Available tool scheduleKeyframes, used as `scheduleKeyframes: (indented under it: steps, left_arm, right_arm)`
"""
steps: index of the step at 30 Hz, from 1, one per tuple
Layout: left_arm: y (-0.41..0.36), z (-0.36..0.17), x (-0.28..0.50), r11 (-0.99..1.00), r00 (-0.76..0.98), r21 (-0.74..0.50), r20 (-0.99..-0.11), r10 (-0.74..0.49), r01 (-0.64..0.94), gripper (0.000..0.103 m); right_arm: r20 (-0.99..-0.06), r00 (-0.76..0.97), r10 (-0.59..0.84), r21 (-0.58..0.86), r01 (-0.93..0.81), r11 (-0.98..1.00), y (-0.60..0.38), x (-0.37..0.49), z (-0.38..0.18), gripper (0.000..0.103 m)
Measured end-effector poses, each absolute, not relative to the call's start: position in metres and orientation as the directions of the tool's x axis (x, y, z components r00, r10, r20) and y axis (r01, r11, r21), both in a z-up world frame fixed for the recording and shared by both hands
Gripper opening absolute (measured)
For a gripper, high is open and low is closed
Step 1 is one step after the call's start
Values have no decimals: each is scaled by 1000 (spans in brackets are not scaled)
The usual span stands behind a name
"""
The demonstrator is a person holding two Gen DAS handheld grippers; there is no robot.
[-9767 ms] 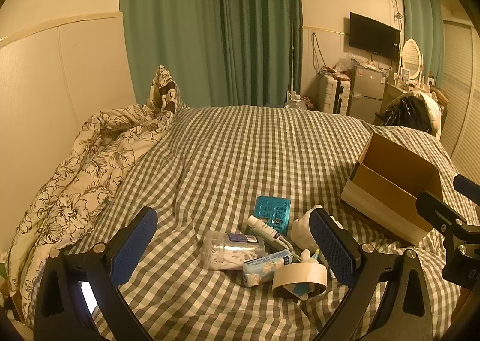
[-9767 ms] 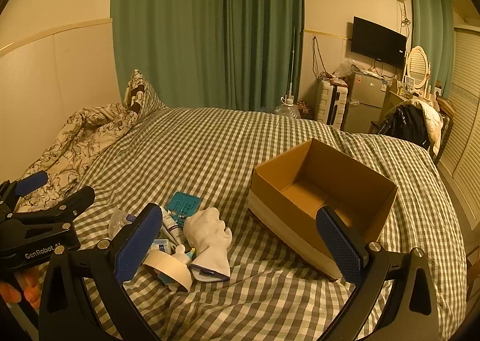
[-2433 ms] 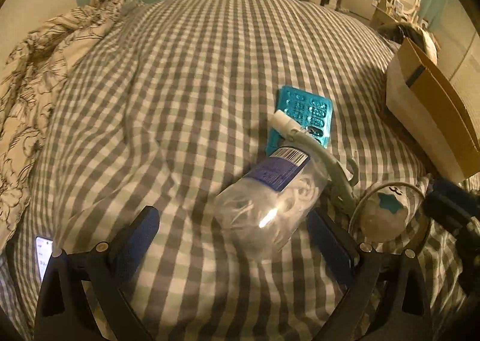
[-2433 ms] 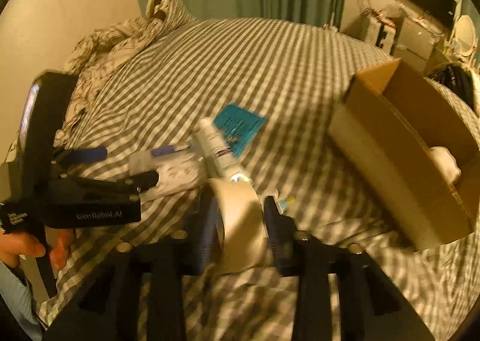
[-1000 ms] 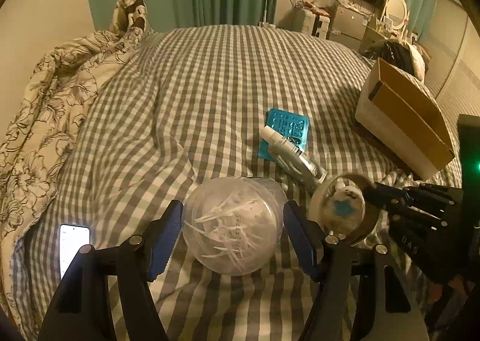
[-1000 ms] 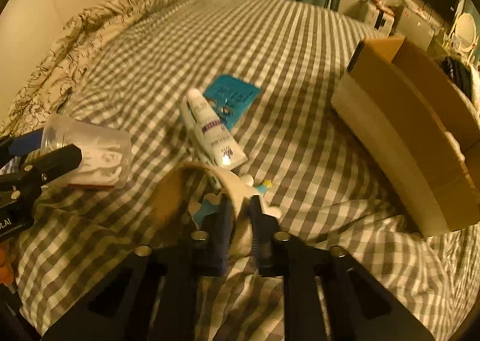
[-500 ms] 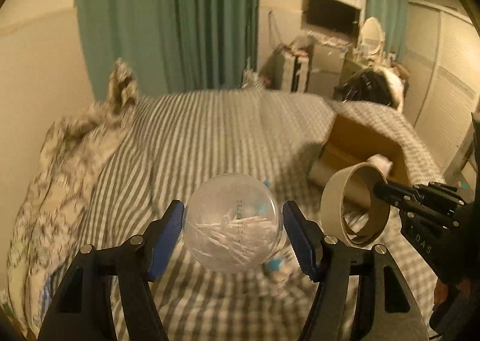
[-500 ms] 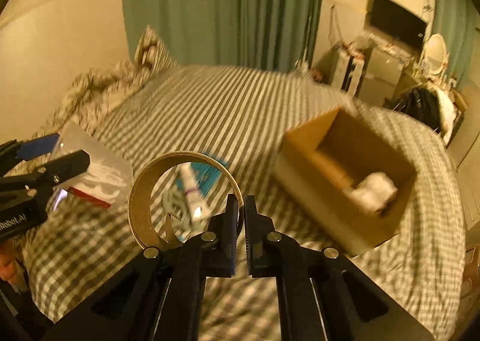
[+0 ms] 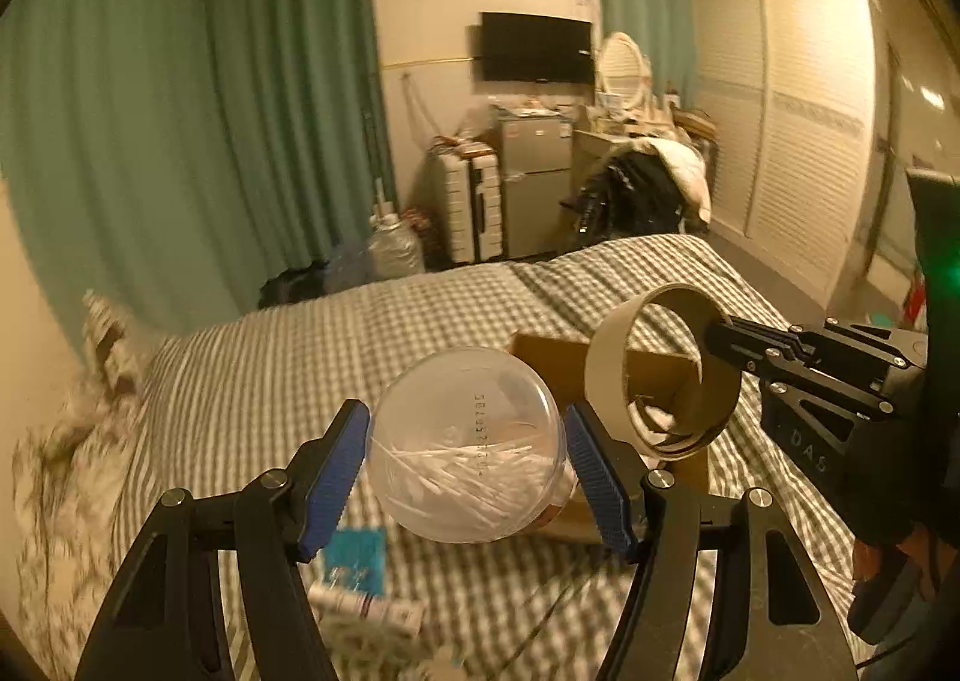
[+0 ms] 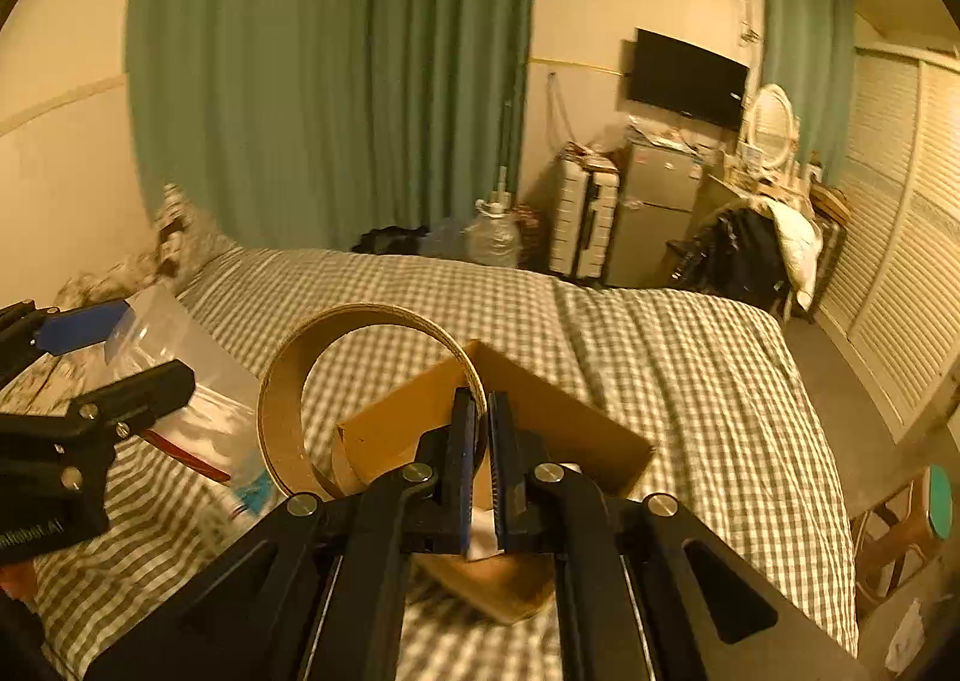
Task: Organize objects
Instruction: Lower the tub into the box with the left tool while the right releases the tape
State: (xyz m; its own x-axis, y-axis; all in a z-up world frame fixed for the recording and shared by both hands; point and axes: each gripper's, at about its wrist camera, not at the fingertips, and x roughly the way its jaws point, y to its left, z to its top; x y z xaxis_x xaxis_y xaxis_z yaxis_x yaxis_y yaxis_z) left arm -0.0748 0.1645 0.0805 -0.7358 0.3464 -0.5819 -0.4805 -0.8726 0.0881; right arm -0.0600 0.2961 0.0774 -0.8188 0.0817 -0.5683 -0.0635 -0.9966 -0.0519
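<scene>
My left gripper (image 9: pixel 468 465) is shut on a clear round tub of cotton swabs (image 9: pixel 465 444) and holds it in the air above the bed. My right gripper (image 10: pixel 480 435) is shut on the rim of a tape roll (image 10: pixel 288 399), raised above the open cardboard box (image 10: pixel 564 417). In the left wrist view the tape roll (image 9: pixel 606 363) hangs just right of the tub, in front of the box (image 9: pixel 546 351). A blue blister card (image 9: pixel 355 558) and a white tube (image 9: pixel 366 609) lie on the checked bed below.
The checked bedspread (image 10: pixel 660 333) stretches beyond the box. A floral duvet (image 9: pixel 54 477) lies bunched at the left. Green curtains, a suitcase, a small fridge (image 10: pixel 651 213) and a cluttered desk stand past the bed's far end. Louvred wardrobe doors (image 9: pixel 798 183) are at the right.
Both grippers have risen and swung right toward the box with their loads. The tape roll now hangs over the box, closer to the tub.
</scene>
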Motion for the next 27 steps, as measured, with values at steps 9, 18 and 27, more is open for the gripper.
scheduleKeyframes:
  steps: [9,18,27]
  left_arm:
    - [246,29,-128,-837,-657,72,-657,369,-542,69]
    - [242,-14,-164,-864,-634,27,-690,348,-504,70]
    - [201,6,-152,-886,-694,108,-667,271,-450,88]
  right_arm:
    - [-640,-758,125,-19,-147,-989,362,-97,30,5]
    - [-706,-707,36,110,-160,-981,385,-116,-17,10]
    - [-676,-734,66,103,-182,-978,372,-102,1,70]
